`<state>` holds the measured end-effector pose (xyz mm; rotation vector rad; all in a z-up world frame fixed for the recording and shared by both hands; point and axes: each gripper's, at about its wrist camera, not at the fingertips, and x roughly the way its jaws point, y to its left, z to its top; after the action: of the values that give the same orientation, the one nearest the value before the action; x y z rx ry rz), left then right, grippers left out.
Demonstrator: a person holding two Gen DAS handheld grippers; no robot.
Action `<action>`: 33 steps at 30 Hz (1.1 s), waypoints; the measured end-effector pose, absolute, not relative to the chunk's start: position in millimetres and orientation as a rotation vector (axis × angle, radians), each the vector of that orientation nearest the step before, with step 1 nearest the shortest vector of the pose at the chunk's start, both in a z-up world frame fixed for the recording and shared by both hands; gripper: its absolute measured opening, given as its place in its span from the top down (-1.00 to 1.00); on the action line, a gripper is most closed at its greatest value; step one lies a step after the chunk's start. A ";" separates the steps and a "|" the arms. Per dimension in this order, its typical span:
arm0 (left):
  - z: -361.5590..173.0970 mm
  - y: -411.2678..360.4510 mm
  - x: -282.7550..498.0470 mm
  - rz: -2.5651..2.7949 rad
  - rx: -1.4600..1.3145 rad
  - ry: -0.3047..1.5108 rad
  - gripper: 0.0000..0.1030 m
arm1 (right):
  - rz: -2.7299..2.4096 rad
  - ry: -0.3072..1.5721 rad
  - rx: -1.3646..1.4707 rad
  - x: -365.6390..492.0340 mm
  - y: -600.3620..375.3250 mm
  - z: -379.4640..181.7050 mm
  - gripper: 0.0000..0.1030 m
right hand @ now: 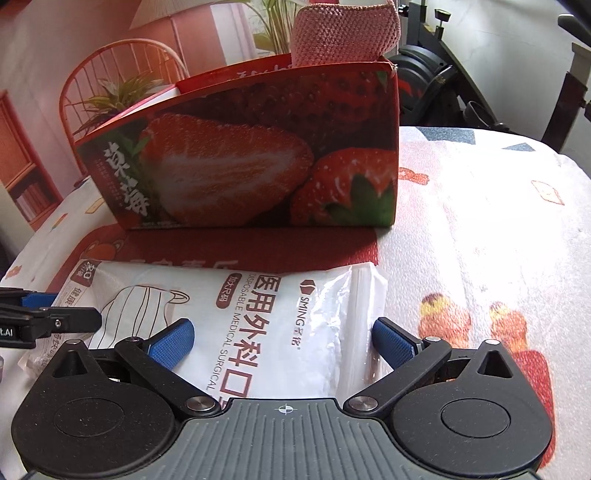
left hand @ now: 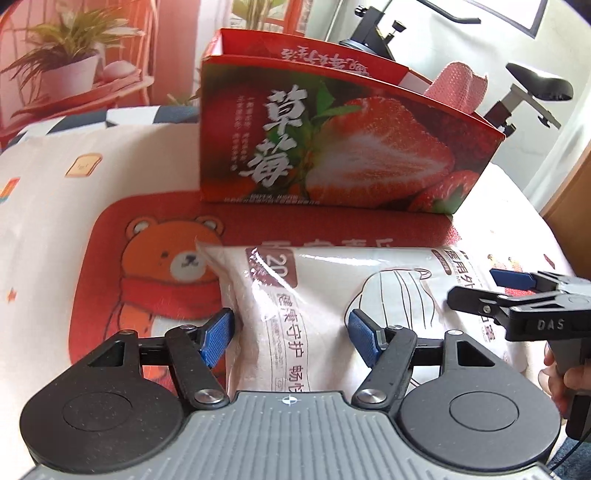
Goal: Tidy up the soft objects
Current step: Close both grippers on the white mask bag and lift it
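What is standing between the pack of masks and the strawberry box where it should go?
Nothing visible. Only bare red mat lies between the mask pack and the strawberry box. A pink cloth already fills the box's right end.

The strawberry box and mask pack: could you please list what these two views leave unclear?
- Strawberry box interior: both views, hidden by its front wall; only the pink knitted cloth pokes out.
- Mask pack near edge: both views, covered by gripper bodies.
- Left gripper pad contact with the pack: unclear.

Mask pack (left hand: 325,295) before box (left hand: 332,147) (cloth (left hand: 458,88) inside).
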<state>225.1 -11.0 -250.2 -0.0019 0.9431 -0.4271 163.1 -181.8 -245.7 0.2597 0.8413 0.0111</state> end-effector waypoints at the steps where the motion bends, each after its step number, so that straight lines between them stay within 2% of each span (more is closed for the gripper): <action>1: -251.1 -8.9 223.5 -0.421 -0.012 0.949 -0.38 | 0.008 0.841 0.262 159.0 -181.8 -245.0 -0.98; 7: -252.5 -1.5 213.5 -0.417 -0.033 0.964 -0.37 | 0.017 0.839 0.273 134.8 -183.6 -244.5 -0.89; 10: -251.4 -1.3 214.2 -0.434 -0.016 0.965 -0.27 | 0.019 0.845 0.282 133.3 -185.5 -243.0 -0.82; 14: -249.8 -0.9 213.9 -0.440 -0.012 0.966 -0.15 | 0.045 0.863 0.309 136.1 -186.3 -239.3 -0.57; 17: -248.8 -3.1 213.3 -0.443 -0.006 0.968 -0.13 | 0.087 0.884 0.311 140.7 -180.8 -237.4 -0.47; 30: -249.3 -2.8 206.2 -0.437 -0.028 0.973 -0.13 | 0.159 0.951 0.359 154.8 -185.5 -233.9 -0.56; 31: -248.6 -1.8 205.1 -0.440 -0.041 0.973 -0.13 | 0.153 0.954 0.369 155.5 -186.0 -233.2 -0.53; 33: -246.1 0.2 203.2 -0.441 -0.066 0.970 -0.13 | 0.141 0.942 0.407 155.1 -188.8 -231.1 -0.35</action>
<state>203.2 0.2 -246.1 -0.0661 0.9698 -0.4407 155.1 -188.8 -231.1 0.4073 0.9419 0.1411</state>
